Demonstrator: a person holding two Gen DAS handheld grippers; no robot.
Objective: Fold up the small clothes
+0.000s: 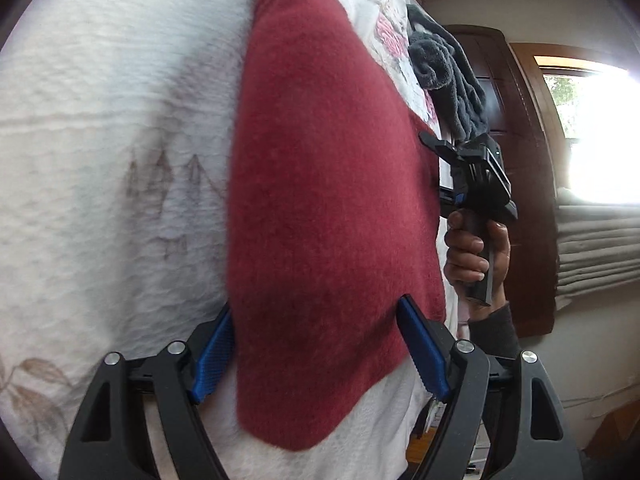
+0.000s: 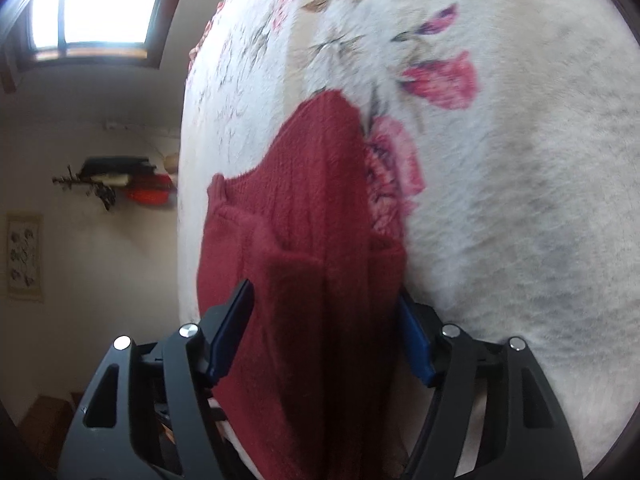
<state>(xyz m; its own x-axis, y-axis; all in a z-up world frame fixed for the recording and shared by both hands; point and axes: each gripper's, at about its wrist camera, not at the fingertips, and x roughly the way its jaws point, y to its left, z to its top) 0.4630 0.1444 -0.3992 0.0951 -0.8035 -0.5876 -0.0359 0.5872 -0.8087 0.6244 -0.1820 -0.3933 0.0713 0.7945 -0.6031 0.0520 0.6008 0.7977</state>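
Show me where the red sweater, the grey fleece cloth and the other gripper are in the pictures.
red sweater (image 1: pixel 332 200): left wrist view, middle of the knit body.
grey fleece cloth (image 1: pixel 448 76): left wrist view, on its bunched folds.
right gripper (image 1: pixel 430 138): left wrist view, at its fingertips by the sweater edge.

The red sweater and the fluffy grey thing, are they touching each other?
Apart. The left wrist view shows flowered blanket between the red sweater and the grey fluffy cloth.
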